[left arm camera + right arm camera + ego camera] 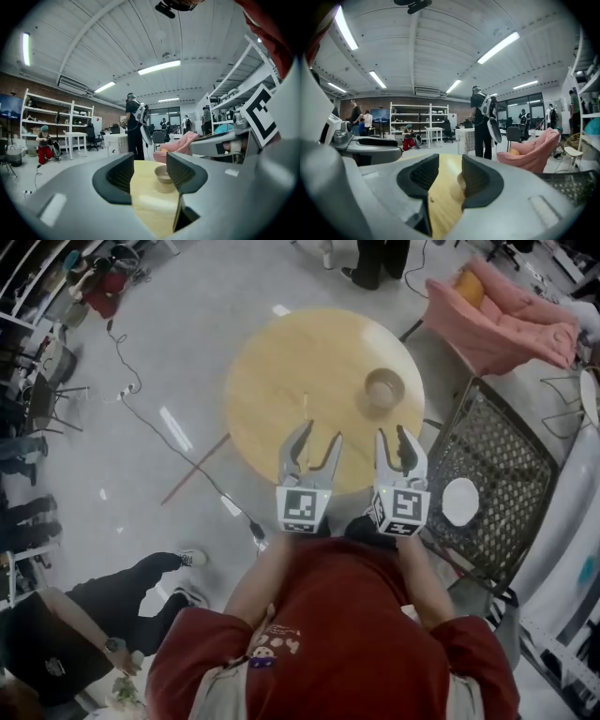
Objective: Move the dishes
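Bowl point(383, 388) stands alone on the round table point(281, 381), near its right edge. Left gripper point(317, 442) and right gripper point(394, 442) hover side by side over the near edge, both empty with jaws apart, not touching the bowl. Danger, in my judgement: a pinch on the thin rim may slip, or a push may slide it off that close edge.

left claw point(150, 172): jaws wide apart, nothing in them
desk point(147, 201): yellow, seen through the gap
bowl point(161, 175): small, sits on the desk, far side
person point(135, 129): stands behind the desk
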Demonstrator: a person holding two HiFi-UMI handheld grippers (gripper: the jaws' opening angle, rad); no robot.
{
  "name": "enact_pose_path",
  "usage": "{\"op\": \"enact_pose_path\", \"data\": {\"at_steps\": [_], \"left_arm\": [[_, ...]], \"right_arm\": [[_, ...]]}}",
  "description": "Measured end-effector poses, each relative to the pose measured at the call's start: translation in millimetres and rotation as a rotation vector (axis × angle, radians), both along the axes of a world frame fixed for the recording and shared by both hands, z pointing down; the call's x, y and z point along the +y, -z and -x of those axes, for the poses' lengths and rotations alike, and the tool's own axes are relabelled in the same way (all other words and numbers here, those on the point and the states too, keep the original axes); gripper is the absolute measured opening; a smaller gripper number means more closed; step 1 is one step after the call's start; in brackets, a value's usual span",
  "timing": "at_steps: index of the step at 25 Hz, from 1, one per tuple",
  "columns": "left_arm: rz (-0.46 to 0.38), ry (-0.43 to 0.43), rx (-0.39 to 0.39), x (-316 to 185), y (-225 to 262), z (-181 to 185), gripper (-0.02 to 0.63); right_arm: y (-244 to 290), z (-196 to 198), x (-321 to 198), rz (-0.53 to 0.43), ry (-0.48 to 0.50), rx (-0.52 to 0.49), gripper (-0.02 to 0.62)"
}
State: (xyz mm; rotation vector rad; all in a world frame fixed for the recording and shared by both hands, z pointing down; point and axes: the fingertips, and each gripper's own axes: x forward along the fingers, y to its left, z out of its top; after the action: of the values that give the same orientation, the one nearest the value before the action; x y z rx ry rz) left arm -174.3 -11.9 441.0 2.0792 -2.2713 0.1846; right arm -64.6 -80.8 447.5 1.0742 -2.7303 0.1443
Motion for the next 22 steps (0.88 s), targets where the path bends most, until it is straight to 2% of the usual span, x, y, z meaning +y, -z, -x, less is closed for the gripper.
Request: {"op": "enact_pose_path", "data": {"at_steps": [3, 13, 22], "left_arm": [[0.004, 0.040, -0.001, 15.2, 9.9, 10.6, 0.225], [-0.027, 0.157, -0.016, 67.5, 17.8, 75.5, 0.225], [-0.044, 0.235, -0.021, 102.8, 15.6, 111.7, 0.225]], "right_arm": [[9.0, 12.3, 9.6, 0.007, 0.037, 0.004, 0.152], [-13.6, 86.4, 49.5, 0.048, 0.154, 0.058, 0.152], [-65.9, 133.4, 70.8, 0.150, 0.221, 0.163, 0.152]]}}
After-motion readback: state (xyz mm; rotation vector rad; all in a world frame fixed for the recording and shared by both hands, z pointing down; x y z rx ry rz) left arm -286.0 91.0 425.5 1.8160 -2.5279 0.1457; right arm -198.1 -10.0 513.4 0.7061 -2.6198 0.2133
